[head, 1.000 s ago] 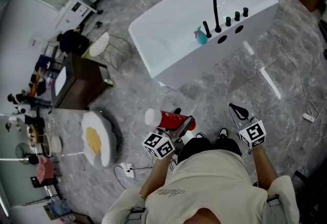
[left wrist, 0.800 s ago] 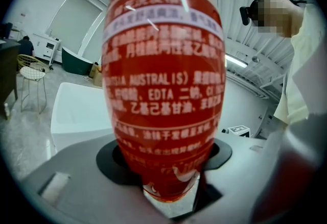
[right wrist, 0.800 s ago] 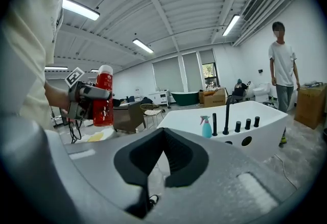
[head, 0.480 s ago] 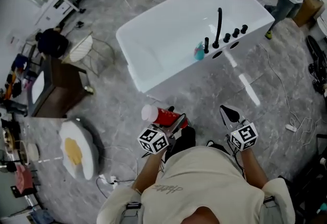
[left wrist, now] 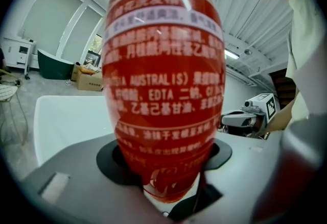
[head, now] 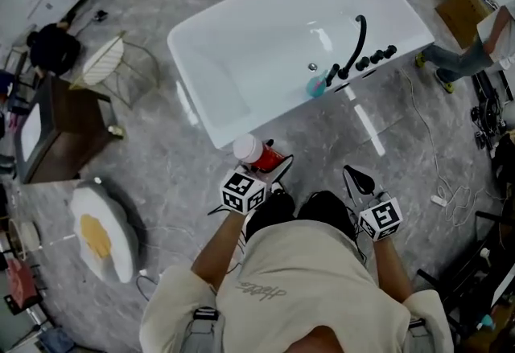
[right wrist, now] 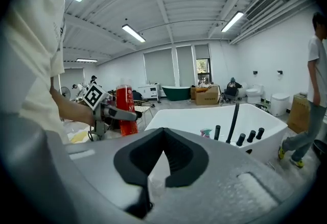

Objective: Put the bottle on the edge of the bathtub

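Note:
A red bottle [head: 257, 155] with a white cap is clamped in my left gripper [head: 270, 167], close to the near wall of the white bathtub [head: 190, 90]. In the left gripper view the bottle [left wrist: 163, 80] fills the frame, upright between the pads of the left gripper [left wrist: 164, 159], with the tub [left wrist: 66, 121] behind it. My right gripper [head: 355, 175] hovers to the right, shut and holding nothing. From the right gripper [right wrist: 162, 134] I see the bottle [right wrist: 125, 108], the left gripper [right wrist: 120, 114] and the tub rim [right wrist: 255, 107].
On the tub's far end stand a black faucet [head: 355, 44] with knobs and a teal spray bottle [head: 315, 86]. A wire chair [head: 105, 62], a wooden table [head: 56, 122] and an egg-shaped cushion [head: 100, 235] lie left. A person [head: 471, 54] and cables [head: 451, 199] are right.
The person has stepped closer to the bathtub. The left gripper has carried the bottle forward to just before the tub's near wall. The right gripper has come along, still shut.

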